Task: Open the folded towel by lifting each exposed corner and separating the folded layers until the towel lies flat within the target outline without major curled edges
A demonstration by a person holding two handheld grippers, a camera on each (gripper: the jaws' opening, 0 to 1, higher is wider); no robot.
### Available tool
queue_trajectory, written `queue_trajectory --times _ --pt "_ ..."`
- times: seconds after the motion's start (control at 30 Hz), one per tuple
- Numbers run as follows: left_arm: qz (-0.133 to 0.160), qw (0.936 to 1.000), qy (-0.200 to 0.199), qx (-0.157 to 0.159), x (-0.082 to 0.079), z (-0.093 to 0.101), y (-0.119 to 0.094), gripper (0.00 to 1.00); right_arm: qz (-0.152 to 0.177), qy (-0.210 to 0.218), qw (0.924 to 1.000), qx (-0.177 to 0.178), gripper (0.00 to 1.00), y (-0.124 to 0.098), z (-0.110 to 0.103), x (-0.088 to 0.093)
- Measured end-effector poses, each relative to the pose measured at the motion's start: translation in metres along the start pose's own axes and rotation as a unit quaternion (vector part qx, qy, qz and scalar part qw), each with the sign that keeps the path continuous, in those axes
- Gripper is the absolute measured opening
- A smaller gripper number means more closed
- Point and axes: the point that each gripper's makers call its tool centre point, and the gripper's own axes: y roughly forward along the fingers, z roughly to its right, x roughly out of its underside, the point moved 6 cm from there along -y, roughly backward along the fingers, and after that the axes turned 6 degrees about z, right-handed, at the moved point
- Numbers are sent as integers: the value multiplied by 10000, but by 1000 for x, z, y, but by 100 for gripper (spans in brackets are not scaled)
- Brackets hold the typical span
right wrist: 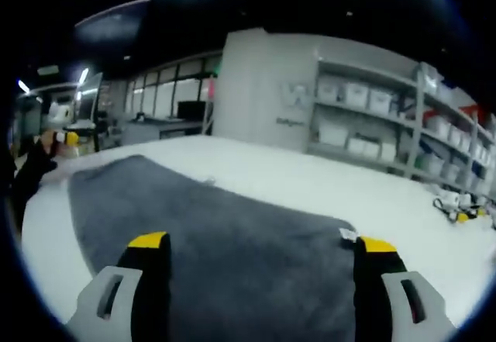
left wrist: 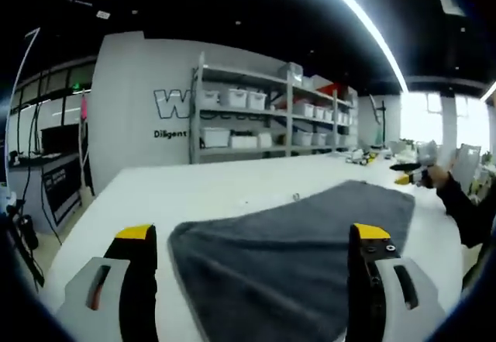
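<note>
A dark grey towel (left wrist: 298, 245) lies spread on the white table (left wrist: 201, 191), reaching from between my left gripper's jaws toward the far right. My left gripper (left wrist: 256, 237) stands open just above the towel's near part, its yellow-tipped jaws wide apart with nothing between them. In the right gripper view the same towel (right wrist: 225, 241) lies flat with a small white label (right wrist: 348, 235) at its right corner. My right gripper (right wrist: 260, 245) is open over the towel's near edge. A person's dark sleeve (left wrist: 469, 210) shows at the towel's far side.
Metal shelving (left wrist: 271, 113) with white bins stands behind the table against a grey wall. Small yellow-and-black items (right wrist: 457, 206) lie on the table at the right. A dark sleeve and a yellow-tipped tool (right wrist: 46, 152) show at the left edge of the right gripper view.
</note>
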Motion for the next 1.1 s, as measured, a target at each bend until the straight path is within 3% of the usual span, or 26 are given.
queue_trajectory --times 0.13,0.27,0.37,0.47,0.53,0.67,0.9,1.1 --pt "69 9999 1 104 0 7 -2 100 315 -2 9993 184 100 -14 -1 -9" --pt "48 9998 71 190 1 13 -1 100 343 -508 9974 381 100 -15 0 -10" --pt "76 9997 95 214 0 15 -1 100 172 -398 9986 313 100 -15 0 -2" --pt "75 9996 43 264 1 15 0 100 250 -405 9984 316 100 -17 2 -4" --pt "148 9992 -195 331 -1 16 -2 100 324 -116 9989 331 100 -20 2 -5" --pt "270 9982 -148 510 -13 35 -15 100 425 -169 9982 376 100 -40 -11 -9" --pt "353 9989 9 305 -22 52 -42 100 643 -98 9974 293 100 -80 -40 -10" --pt "395 9988 122 278 -26 73 -69 100 653 -138 9975 228 100 -102 -47 -12"
